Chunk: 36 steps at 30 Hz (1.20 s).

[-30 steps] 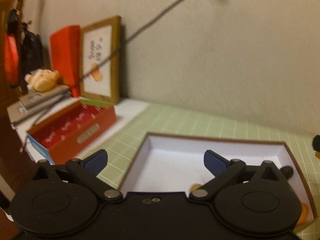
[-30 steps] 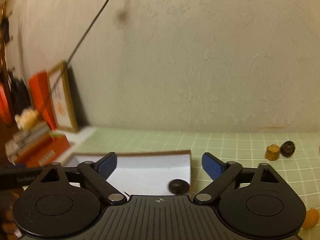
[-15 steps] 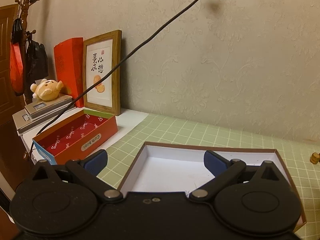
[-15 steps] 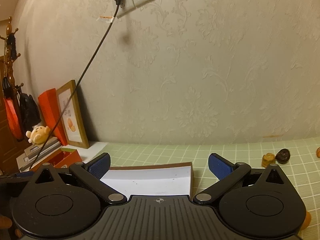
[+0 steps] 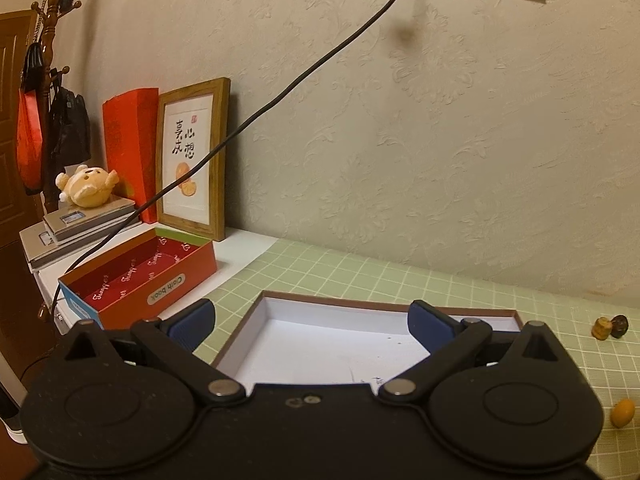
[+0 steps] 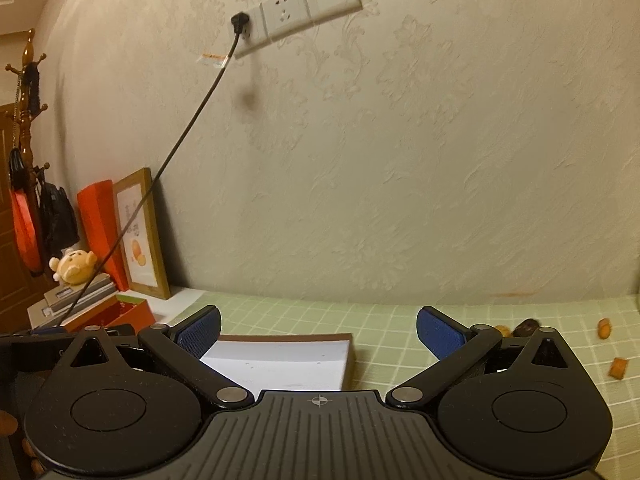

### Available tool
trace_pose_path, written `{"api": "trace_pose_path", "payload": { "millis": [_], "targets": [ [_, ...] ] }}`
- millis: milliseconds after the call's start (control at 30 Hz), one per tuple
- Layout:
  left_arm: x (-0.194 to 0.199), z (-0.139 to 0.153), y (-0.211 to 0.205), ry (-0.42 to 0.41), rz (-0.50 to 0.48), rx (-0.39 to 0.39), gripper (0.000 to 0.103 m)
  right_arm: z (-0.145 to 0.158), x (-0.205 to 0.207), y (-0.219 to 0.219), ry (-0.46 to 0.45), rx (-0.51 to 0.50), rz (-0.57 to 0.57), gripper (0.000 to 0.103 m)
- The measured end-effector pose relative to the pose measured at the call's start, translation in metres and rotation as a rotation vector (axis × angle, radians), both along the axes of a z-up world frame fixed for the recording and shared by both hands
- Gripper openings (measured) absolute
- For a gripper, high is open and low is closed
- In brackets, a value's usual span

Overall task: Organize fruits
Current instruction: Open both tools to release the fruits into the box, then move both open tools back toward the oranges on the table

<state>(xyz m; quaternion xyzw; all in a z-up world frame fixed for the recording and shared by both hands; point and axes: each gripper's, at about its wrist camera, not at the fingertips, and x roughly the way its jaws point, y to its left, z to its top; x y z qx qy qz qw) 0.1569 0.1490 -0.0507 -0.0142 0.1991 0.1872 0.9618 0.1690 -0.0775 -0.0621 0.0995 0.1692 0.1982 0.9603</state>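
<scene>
The black left gripper and black right gripper both stand wide apart, holding nothing, over the white brown-rimmed cardboard box. Small fruits lie to its right.

Red box: oval label on its side, seen upside down, reads "Cloth book"; repeated script inside its red lining, too small to read surely. Framed picture: four brush-written Chinese characters, 心想 on the right and two less legible on the left, beside a small red seal.
</scene>
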Motion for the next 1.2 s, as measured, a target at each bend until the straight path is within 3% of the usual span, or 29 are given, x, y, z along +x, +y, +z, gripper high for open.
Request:
{"api": "trace_pose_path", "payload": {
  "millis": [400, 733, 933, 1200],
  "targets": [
    [-0.006, -0.001, -0.032, -0.013, -0.064, -0.010, 0.097, 0.001, -0.013, -0.055, 0.001, -0.005, -0.086, 0.103],
    [0.000, -0.013, -0.081, 0.007, -0.205, 0.016, 0.097, -0.007, -0.021, -0.104, 0.014, 0.034, -0.172, 0.103],
    [0.005, -0.026, -0.119, 0.025, -0.321, 0.048, 0.096, -0.016, -0.023, -0.140, 0.055, 0.086, -0.279, 0.103],
    [0.012, -0.046, -0.165, 0.081, -0.461, 0.061, 0.085, -0.031, -0.022, -0.160, 0.155, 0.006, -0.338, 0.103]
  ]
}}
